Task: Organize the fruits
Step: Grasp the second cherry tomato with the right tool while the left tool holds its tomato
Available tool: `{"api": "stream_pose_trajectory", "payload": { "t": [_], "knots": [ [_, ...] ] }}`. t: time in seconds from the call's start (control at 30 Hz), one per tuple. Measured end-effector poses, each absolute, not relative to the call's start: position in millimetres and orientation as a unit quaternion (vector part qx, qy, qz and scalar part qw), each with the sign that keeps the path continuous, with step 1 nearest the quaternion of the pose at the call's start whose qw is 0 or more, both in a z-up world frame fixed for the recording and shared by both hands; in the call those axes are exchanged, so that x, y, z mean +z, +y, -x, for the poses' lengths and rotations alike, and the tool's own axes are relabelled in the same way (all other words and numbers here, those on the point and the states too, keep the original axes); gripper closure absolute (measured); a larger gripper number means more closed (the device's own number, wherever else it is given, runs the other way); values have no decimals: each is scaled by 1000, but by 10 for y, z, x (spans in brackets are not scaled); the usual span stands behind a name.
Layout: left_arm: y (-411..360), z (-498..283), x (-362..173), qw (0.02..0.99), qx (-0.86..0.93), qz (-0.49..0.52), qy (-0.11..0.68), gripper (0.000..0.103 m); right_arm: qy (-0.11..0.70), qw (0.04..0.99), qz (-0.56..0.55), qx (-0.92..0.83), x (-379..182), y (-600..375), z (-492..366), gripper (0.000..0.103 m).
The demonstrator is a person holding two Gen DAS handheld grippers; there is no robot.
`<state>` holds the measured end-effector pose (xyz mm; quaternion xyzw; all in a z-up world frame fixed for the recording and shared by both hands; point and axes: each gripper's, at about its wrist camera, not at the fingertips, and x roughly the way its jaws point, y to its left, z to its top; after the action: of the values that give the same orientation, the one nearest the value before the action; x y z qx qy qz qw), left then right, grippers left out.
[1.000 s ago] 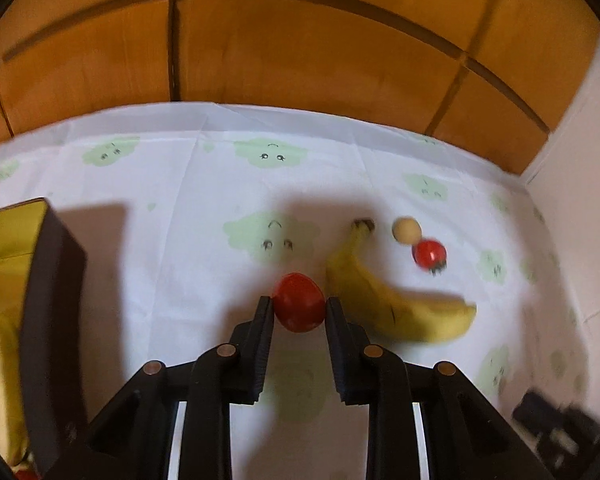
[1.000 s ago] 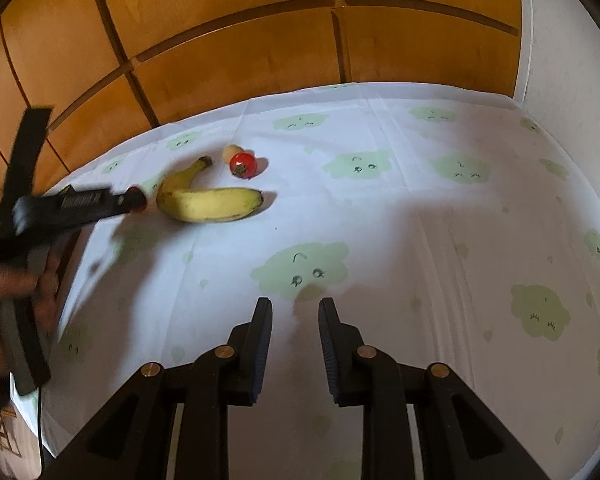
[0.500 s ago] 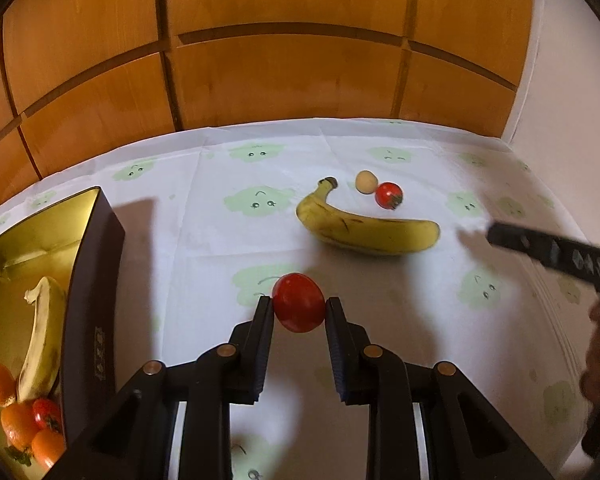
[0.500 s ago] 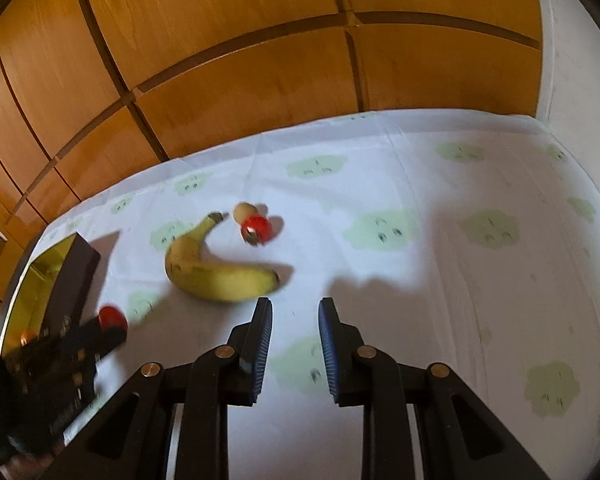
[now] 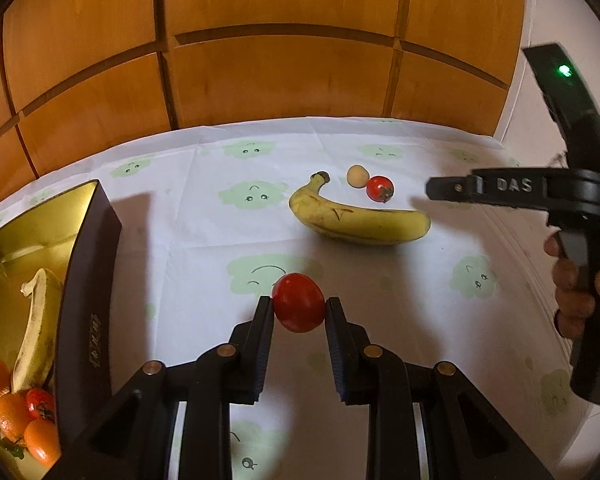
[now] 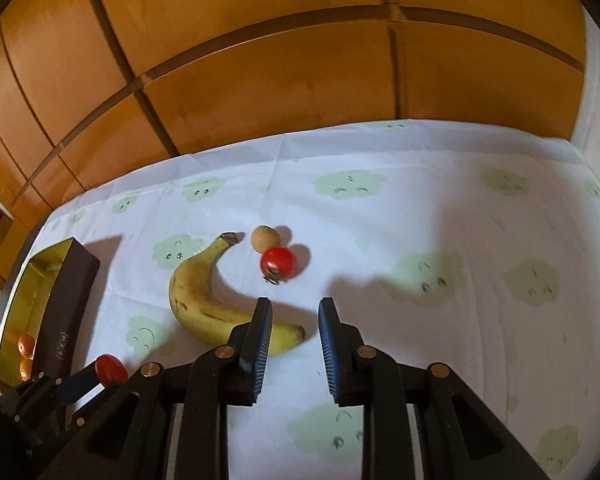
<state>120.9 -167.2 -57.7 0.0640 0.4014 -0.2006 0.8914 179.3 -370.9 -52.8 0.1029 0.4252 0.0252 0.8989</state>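
Observation:
My left gripper (image 5: 299, 307) is shut on a red tomato (image 5: 299, 302) and holds it above the cloth, right of the black box (image 5: 88, 280) with a gold inside. The box holds a banana (image 5: 38, 328), oranges (image 5: 8, 412) and a small tomato (image 5: 40, 404). On the cloth lie a yellow banana (image 5: 356, 220), a small tan fruit (image 5: 357, 176) and a cherry tomato (image 5: 380, 189). My right gripper (image 6: 295, 306) is open and empty, just over the banana's (image 6: 208, 300) right end, with the cherry tomato (image 6: 278, 263) and tan fruit (image 6: 264, 238) beyond it.
A white cloth (image 6: 420, 240) with green cloud faces covers the table. Wooden panels (image 5: 284, 72) stand along the far edge and a white wall (image 6: 596, 100) at the right. In the right wrist view the left gripper with its tomato (image 6: 109, 369) shows at bottom left, next to the box (image 6: 60, 312).
My left gripper has drawn back from the banana with the tomato, toward the box. My right gripper has moved in toward the banana's end.

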Motion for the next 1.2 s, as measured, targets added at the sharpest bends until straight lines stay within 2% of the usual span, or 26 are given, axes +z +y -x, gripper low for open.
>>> {"api": "stream_pose_trajectory", "payload": {
  "t": [0.1, 0.23, 0.7, 0.77, 0.9, 1.2],
  "knots": [
    [-1668, -1210, -587, 892, -201, -61, 401, 77, 429, 898, -89, 39, -524, -3636, -1903, 73],
    [-1650, -1202, -579, 893, -201, -55, 398, 77, 437, 896, -62, 44, -560, -3541, -2044, 72],
    [-1568, -1133, -547, 896, -202, -37, 393, 77, 457, 888, -26, 35, -713, -3461, -2414, 72],
    [-1558, -1116, -539, 897, -203, -37, 391, 77, 460, 887, -20, 35, -738, -3455, -2432, 77],
    [-1536, -1114, -540, 897, -201, -32, 393, 77, 458, 888, -17, 33, -738, -3465, -2413, 78],
    [-1512, -1091, -502, 897, -199, -29, 394, 77, 459, 887, -35, 38, -754, -3523, -2393, 77]
  ]
}}
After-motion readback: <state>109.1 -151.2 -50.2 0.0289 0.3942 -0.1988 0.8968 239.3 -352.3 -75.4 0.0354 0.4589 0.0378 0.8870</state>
